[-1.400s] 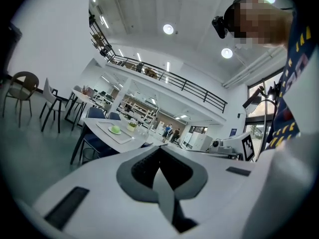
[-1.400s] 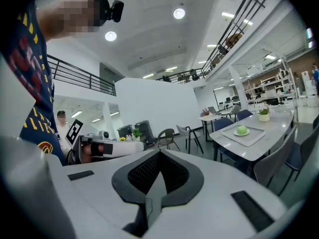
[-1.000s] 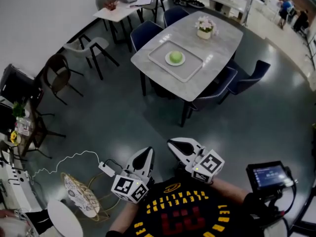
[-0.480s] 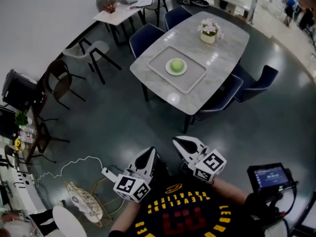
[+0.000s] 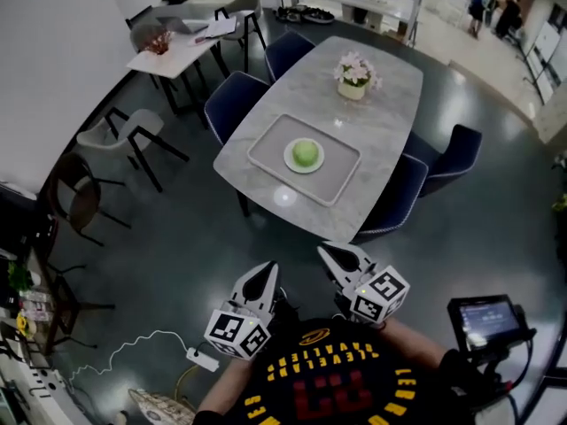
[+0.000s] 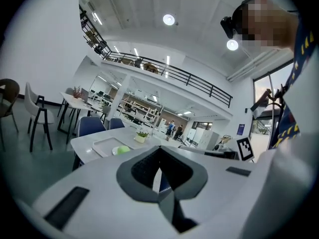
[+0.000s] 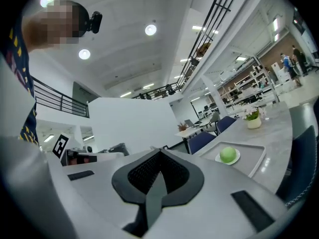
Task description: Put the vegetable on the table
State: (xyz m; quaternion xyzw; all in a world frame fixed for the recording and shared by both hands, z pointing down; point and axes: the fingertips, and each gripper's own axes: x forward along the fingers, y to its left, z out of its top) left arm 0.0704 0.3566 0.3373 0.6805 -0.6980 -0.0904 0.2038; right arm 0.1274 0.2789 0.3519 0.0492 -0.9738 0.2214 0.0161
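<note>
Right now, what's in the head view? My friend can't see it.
A green vegetable sits on a plate in a tray on a grey table. Nearer the camera, the left gripper and right gripper, both shut and empty, point toward it.

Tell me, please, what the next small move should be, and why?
Probably step closer to the table: the green vegetable sits on a plate in the tray there, well beyond the left gripper and right gripper, both shut and empty.
</note>
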